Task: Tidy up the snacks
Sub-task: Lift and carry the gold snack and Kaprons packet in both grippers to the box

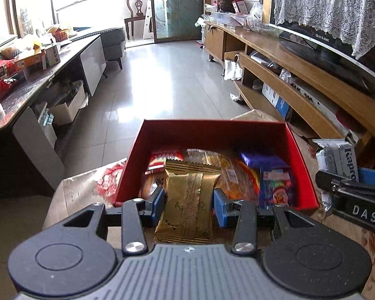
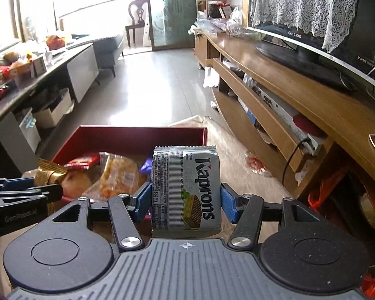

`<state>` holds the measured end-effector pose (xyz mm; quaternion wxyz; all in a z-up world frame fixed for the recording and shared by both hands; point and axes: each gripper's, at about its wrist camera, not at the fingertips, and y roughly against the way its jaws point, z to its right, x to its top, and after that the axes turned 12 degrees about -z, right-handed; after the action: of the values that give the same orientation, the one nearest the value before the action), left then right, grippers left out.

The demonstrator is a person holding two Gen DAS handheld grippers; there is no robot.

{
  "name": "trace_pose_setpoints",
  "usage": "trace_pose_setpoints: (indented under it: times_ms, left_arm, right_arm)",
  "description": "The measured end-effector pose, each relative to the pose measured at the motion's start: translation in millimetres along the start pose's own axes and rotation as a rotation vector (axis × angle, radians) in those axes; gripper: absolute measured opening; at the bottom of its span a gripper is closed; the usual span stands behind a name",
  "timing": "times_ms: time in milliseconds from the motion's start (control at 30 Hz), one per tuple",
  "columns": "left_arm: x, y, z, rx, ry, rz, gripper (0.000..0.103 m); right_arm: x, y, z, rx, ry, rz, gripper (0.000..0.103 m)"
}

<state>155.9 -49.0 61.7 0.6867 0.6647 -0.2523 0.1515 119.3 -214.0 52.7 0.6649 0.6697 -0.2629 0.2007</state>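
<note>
Left gripper (image 1: 189, 201) pinches gold packet (image 1: 188, 200) — red box (image 1: 212, 131) just beyond the fingers. Right gripper (image 2: 186, 198) clamps Kaprons wafer pack (image 2: 186, 190) between blue pads (image 2: 228, 202).

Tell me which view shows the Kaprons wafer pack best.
The right wrist view: the Kaprons wafer pack fills the centre, label readable, clamped in the right gripper. The left wrist view catches it only at the right edge, partly hidden.

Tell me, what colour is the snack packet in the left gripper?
Gold, with a ribbed seam down the gold packet; the left wrist view shows it best.
</note>
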Motion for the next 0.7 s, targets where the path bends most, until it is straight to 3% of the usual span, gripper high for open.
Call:
trace_pose_setpoints:
  times_ms: [700]
  left_arm:
    - [49.2,-34.0,3.9,0.018,0.036,0.009,0.039]
  right_arm:
    - [41.4,-28.5,-10.7,0.034,0.001,0.015,0.065]
